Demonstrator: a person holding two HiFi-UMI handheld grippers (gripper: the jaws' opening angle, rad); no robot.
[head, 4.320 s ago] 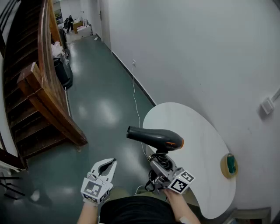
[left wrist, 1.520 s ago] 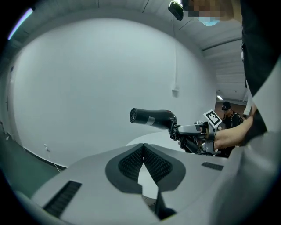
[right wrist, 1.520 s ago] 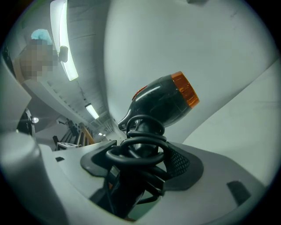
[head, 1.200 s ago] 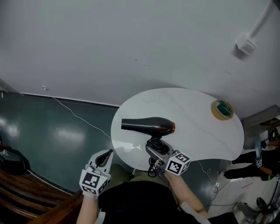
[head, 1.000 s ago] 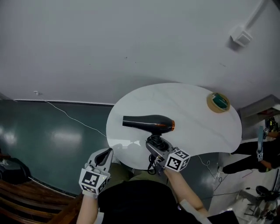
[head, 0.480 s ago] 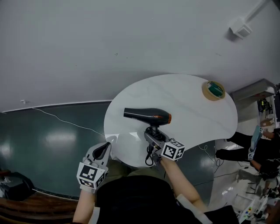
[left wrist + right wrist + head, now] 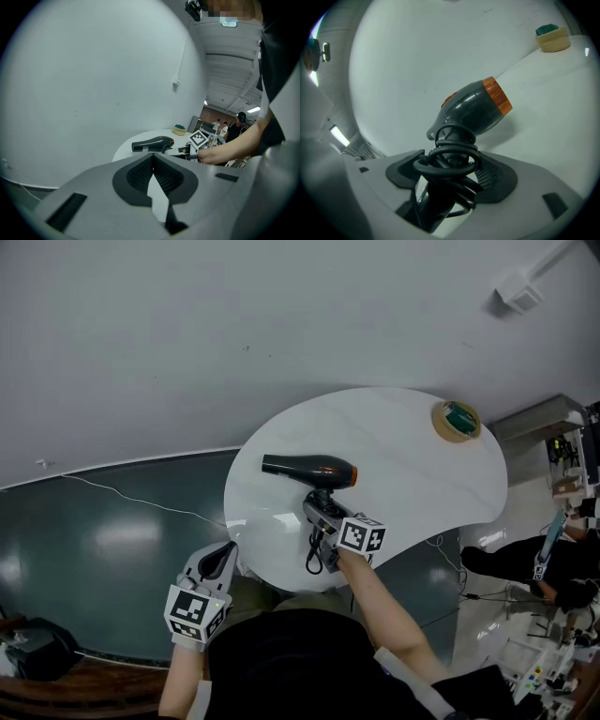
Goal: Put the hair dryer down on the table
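Note:
A dark grey hair dryer (image 7: 309, 468) with an orange rear ring hangs over the white rounded table (image 7: 412, 465), barrel pointing left. My right gripper (image 7: 323, 510) is shut on its handle, with the black cord coiled round it. The right gripper view shows the hair dryer (image 7: 476, 111) just above the table's top, handle and cord between the jaws. My left gripper (image 7: 218, 563) is shut and holds nothing, low at the left, off the table's near edge. From the left gripper view the hair dryer (image 7: 152, 144) and right gripper (image 7: 187, 150) lie straight ahead.
A round wooden holder with a green top (image 7: 456, 420) stands at the table's far right. A white wall (image 7: 281, 324) runs behind the table. A thin cable (image 7: 141, 501) trails across the dark green floor at left. People (image 7: 553, 568) and equipment are at the right edge.
The view swung from a stairway corridor round to the table. My right gripper carried the hair dryer forward over the tabletop. The left gripper stayed low at the left.

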